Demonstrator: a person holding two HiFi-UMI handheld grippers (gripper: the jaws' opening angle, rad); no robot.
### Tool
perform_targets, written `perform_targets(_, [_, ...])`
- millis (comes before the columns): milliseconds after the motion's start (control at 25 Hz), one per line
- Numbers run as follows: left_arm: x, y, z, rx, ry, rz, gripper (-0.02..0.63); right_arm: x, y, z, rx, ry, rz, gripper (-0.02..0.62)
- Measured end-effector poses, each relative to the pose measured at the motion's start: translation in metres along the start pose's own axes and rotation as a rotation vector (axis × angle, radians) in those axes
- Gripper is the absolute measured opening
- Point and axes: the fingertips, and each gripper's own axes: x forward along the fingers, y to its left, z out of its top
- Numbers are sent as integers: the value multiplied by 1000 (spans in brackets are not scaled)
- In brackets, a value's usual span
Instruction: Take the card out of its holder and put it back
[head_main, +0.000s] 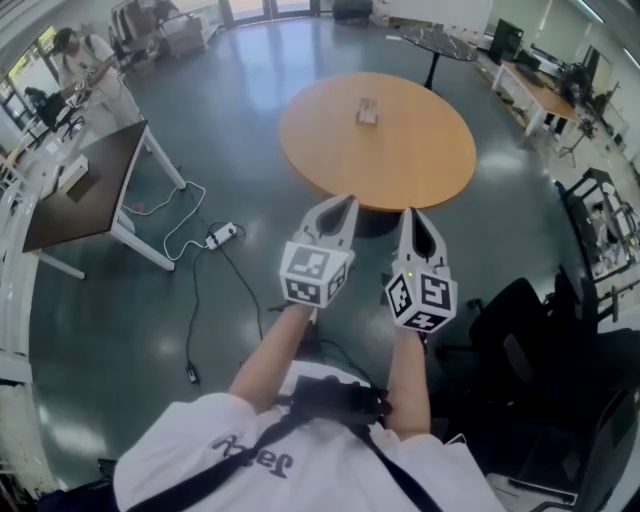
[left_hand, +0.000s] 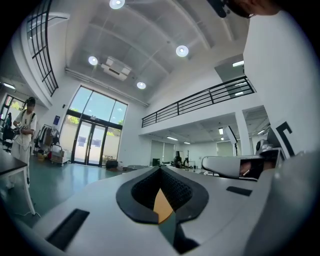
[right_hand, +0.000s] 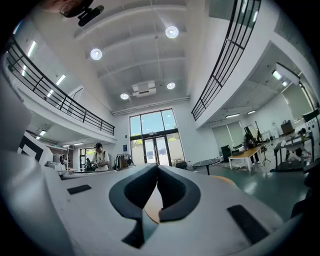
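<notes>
Item: small pale card holder (head_main: 367, 111), standing on the far half of a round orange-brown wooden table (head_main: 420, 160); the card itself is too small to make out.

Left gripper (head_main: 342, 212), white with a square-marker cube: held level, well short of the holder, jaws clenched together on nothing (left_hand: 161, 169).

Right gripper (head_main: 413, 226): just beside the left, level, jaw tips closed, empty (right_hand: 157, 169).

Surroundings: glossy grey-green floor (head_main: 120, 330); dark rectangular desk on white legs (head_main: 85, 185) at left; white power strip (head_main: 222, 236); black chairs (head_main: 520, 340) at right.
</notes>
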Motion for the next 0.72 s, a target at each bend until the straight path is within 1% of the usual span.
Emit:
perform_targets(160, [28, 29, -15, -21, 8, 8, 11, 37, 2, -16, -12, 11, 16, 17])
perform_targets(280, [64, 55, -22, -35, 6, -2, 11, 82, -3, -24, -18, 14, 14, 17])
perform_targets(520, [140, 123, -5, -56, -11, -7, 11, 176, -7, -19, -10, 11, 7, 15])
perform_targets(720, [192, 169, -10, -78, -2, -31, 11, 248, -21, -21, -32, 21, -38, 15])
